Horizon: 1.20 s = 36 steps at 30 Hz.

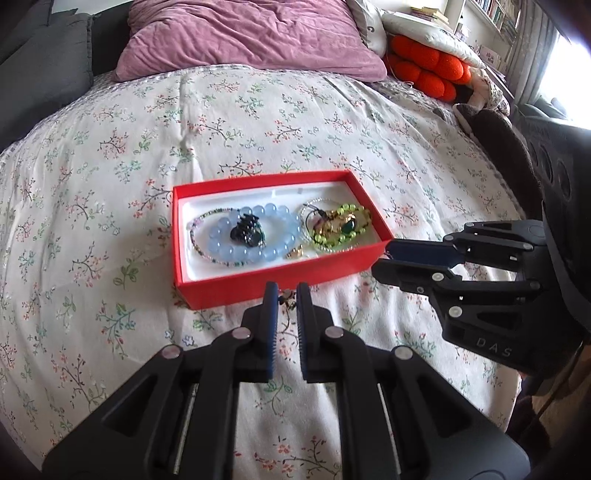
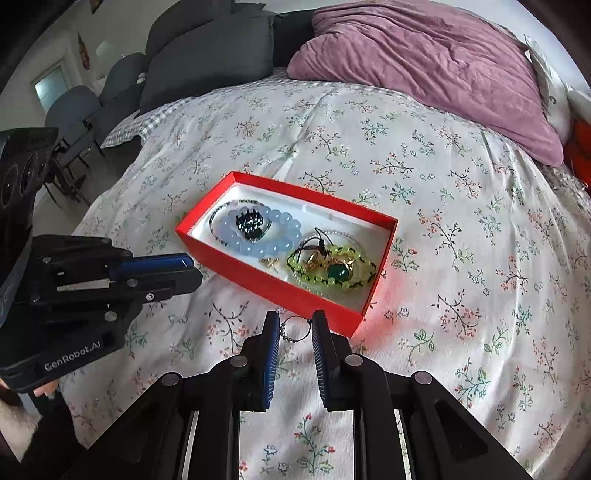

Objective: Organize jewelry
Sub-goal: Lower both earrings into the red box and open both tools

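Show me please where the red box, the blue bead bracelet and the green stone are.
Red box [image 1: 258, 282]: left wrist view, on its near outer wall.
Blue bead bracelet [image 1: 221, 236]: left wrist view, on a bead at its left side.
Green stone [image 2: 338, 273]: right wrist view, on the stone's middle.

surface: bed [image 1: 110, 184] with floral cover; on it: red box [image 1: 273, 280] near the middle (open, white-lined); mauve pillow [image 1: 243, 37] at the head; orange bobbled cushion [image 1: 428, 70] and white cushion [image 1: 424, 29] beside the pillow
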Each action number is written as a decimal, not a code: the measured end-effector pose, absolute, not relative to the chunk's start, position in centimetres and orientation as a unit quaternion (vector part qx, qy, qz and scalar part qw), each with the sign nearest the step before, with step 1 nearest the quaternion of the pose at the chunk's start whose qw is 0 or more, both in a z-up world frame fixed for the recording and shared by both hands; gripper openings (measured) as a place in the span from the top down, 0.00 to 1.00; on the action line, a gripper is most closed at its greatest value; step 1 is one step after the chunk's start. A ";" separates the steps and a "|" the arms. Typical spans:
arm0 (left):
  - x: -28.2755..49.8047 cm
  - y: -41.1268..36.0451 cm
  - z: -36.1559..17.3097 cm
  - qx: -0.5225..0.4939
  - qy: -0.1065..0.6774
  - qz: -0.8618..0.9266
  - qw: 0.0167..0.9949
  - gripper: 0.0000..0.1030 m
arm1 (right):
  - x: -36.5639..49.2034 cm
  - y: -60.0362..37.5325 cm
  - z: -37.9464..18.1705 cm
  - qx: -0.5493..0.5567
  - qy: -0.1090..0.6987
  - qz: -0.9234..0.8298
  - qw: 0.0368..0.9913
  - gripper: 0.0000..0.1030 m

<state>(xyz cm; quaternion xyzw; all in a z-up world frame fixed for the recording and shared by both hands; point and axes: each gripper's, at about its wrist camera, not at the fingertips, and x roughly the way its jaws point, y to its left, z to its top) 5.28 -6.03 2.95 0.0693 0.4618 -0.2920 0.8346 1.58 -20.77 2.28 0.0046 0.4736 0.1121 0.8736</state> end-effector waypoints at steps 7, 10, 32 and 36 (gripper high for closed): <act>7.4 -7.0 2.4 0.050 0.452 -0.276 0.846 0.89 | 3.9 -21.5 2.7 0.037 0.460 0.089 0.883 0.82; 8.2 -7.4 1.8 0.043 0.457 -0.274 0.845 0.89 | 5.2 -22.3 2.5 0.066 0.458 0.075 0.883 0.82; 7.1 -7.4 3.4 0.072 0.432 -0.277 0.855 0.39 | 6.2 -23.6 3.4 0.098 0.448 0.067 0.886 0.73; 6.5 -6.3 3.5 0.068 0.445 -0.241 0.860 0.23 | 5.1 -23.9 3.6 0.091 0.452 0.060 0.885 0.44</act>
